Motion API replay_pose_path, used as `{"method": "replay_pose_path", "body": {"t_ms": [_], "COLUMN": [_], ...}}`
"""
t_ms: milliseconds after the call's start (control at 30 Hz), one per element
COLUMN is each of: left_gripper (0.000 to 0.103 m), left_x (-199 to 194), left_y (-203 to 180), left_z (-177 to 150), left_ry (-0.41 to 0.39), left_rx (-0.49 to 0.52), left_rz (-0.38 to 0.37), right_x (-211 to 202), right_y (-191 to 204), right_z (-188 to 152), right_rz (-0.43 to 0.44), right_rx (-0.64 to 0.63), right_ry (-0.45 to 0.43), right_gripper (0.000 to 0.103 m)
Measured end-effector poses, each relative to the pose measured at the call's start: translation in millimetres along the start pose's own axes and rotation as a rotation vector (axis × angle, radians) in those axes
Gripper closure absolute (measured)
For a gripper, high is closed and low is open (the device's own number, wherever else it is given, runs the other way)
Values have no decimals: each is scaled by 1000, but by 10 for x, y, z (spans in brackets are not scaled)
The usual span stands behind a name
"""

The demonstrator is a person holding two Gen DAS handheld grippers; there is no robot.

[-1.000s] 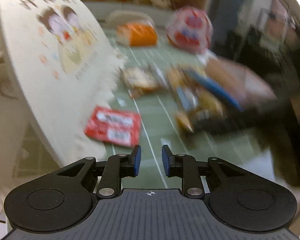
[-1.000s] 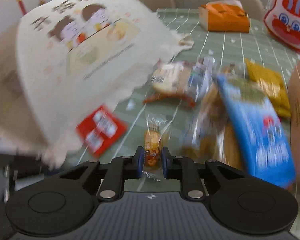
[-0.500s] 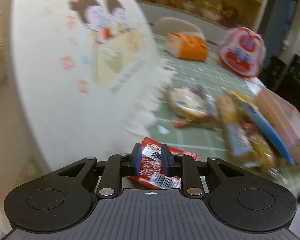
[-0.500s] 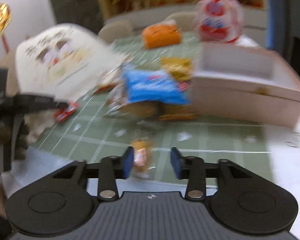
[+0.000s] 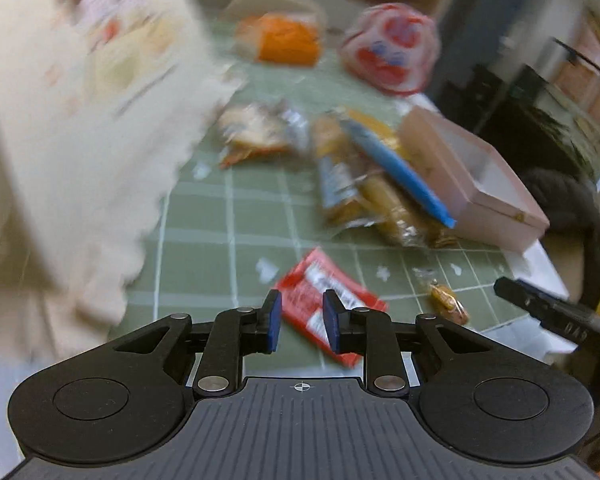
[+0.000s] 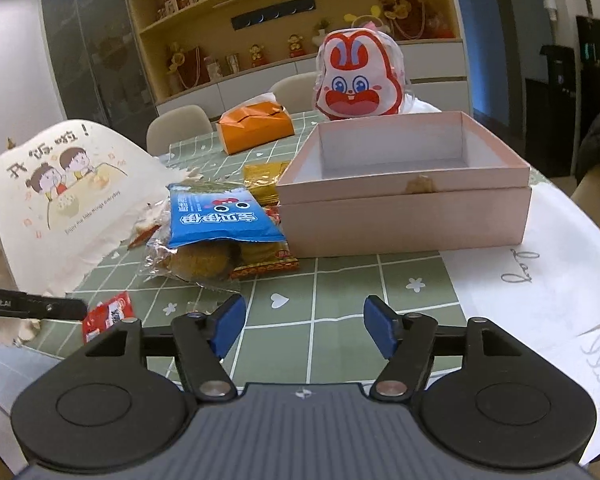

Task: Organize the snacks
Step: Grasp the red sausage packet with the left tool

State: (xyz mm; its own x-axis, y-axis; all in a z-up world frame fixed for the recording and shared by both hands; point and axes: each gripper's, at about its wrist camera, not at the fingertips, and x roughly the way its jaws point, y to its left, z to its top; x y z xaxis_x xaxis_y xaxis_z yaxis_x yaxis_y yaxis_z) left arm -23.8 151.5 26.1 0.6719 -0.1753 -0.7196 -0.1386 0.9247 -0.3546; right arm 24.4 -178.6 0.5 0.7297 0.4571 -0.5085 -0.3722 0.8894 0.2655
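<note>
My left gripper [image 5: 300, 320] is shut on a red snack packet [image 5: 328, 300], which sticks out past its blue pads just above the green checked tablecloth [image 5: 228, 248]. The same red snack packet [image 6: 108, 316] shows in the right wrist view at the tip of the left gripper's finger [image 6: 36, 306]. My right gripper [image 6: 304, 328] has its jaws opening with nothing between them, facing an open pink box [image 6: 404, 216]. A small orange-wrapped snack [image 5: 448, 304] lies on the cloth near the front edge. A blue packet [image 6: 220, 216] tops a pile of snacks left of the box.
A white paper bag [image 6: 68, 192] with a cartoon print stands at the left. An orange tissue box [image 6: 256, 128] and a rabbit-faced bag [image 6: 360, 80] sit at the back. White paper sheets [image 6: 540, 280] cover the right front corner. Chairs stand behind the table.
My right gripper swung right to face the pink box, opened and let go of the small orange-wrapped snack. My left gripper came down onto the red packet and took hold of it.
</note>
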Motion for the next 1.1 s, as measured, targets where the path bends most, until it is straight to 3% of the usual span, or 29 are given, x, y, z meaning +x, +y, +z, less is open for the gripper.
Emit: {"method": "replay_pose_path", "body": {"t_ms": [67,133,233,333,433,567,767,867,933,1000,1100], "left_gripper": [77,77,76,76,73,73,70,50,26,23,27], "left_x": [32,128,215,373,487,385,451,495,533,541,508], "left_y": [83,82,-1,-241,-514,-792,-1090,-1143,-1159,-1180,-1149], "left_z": [-4,12,46,93,86,-7,-232,-292,-285,-293,-281], "left_ry": [37,37,12,-4,-37,-80,17,22,47,54,31], "left_rx": [-72,-77,-60,75,243,384,570,608,605,607,597], "left_rz": [-4,35,22,23,82,121,145,128,81,63,74], "right_x": [2,16,36,52,67,85,89,94,95,96,99], "right_y": [-3,-3,1,-15,-76,-224,-322,-290,-286,-280,-265], "right_z": [-6,-4,-5,-9,-3,1,-12,-11,-10,-10,-7], "right_rz": [6,17,16,29,45,68,110,99,97,97,90], "right_rx": [10,13,15,24,63,152,211,193,191,191,181], "right_ry": [3,12,24,35,41,55,52,53,53,54,56], "right_gripper": [35,34,34,33,33,32,29,29,29,29,29]}}
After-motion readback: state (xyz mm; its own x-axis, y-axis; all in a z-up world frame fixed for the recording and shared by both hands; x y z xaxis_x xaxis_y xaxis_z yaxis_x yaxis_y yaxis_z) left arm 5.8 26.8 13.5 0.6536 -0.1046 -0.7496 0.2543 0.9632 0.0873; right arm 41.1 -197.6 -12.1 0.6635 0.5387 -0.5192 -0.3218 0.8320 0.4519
